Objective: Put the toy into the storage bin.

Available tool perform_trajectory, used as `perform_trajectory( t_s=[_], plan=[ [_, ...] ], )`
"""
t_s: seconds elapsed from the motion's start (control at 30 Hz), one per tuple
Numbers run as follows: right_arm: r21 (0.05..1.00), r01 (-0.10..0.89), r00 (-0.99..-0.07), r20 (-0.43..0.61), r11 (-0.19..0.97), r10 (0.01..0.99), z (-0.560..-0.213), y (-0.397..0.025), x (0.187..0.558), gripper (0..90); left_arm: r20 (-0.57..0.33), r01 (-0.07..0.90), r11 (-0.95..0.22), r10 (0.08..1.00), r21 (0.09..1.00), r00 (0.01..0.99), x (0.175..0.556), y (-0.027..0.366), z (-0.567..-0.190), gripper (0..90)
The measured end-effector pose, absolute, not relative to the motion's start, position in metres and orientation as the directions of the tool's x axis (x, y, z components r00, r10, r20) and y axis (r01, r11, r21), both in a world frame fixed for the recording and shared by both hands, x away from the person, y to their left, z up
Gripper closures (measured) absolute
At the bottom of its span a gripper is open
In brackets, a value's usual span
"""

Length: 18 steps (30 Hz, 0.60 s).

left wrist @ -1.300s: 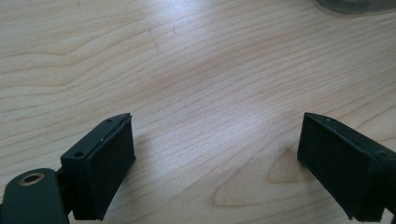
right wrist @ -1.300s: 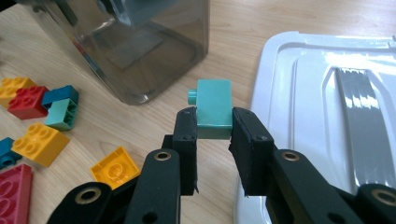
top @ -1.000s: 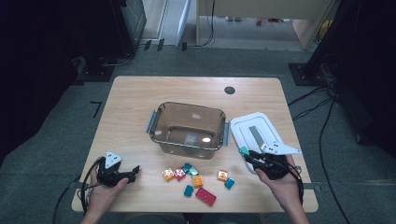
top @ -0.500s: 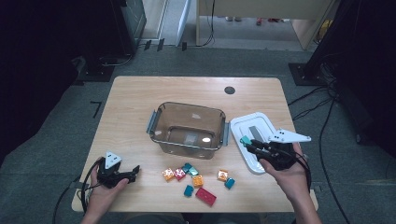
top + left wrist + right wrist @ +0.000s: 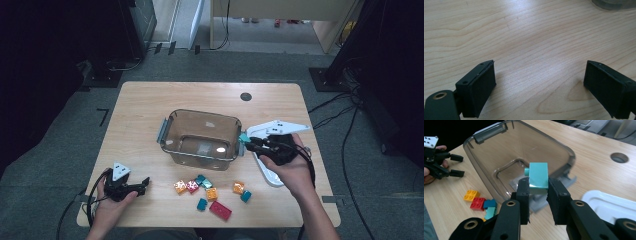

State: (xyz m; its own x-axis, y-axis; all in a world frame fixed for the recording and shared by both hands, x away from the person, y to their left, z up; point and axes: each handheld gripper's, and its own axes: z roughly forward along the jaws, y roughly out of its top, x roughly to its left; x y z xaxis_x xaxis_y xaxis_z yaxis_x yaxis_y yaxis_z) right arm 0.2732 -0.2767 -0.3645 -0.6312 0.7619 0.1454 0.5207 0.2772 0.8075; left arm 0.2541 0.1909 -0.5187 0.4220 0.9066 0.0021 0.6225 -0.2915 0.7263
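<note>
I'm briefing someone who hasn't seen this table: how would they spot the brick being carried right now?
Start at the clear plastic bin in the middle of the wooden table, then look to its right-hand rim. There the right gripper pinches a small teal brick in the air. Every other brick lies loose on the table in front of the bin; this one is held.
</note>
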Motion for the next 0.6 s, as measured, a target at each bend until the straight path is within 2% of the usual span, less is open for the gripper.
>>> perform_trajectory(
  t_s=[0.47,0.6],
  plan=[
    [0.766,0.544,-0.657,0.134,0.343,0.742,-0.377,-0.215,0.319,72.1,0.003,0.621,-0.292,0.906,0.727,0.423,0.255,0.191,-0.519,10.2],
    [0.767,0.543,-0.665,0.145,0.341,0.733,-0.381,-0.209,0.322,54.9,0.003,0.621,-0.293,0.906,0.727,0.424,0.255,0.191,-0.519,10.2]
  ],
)
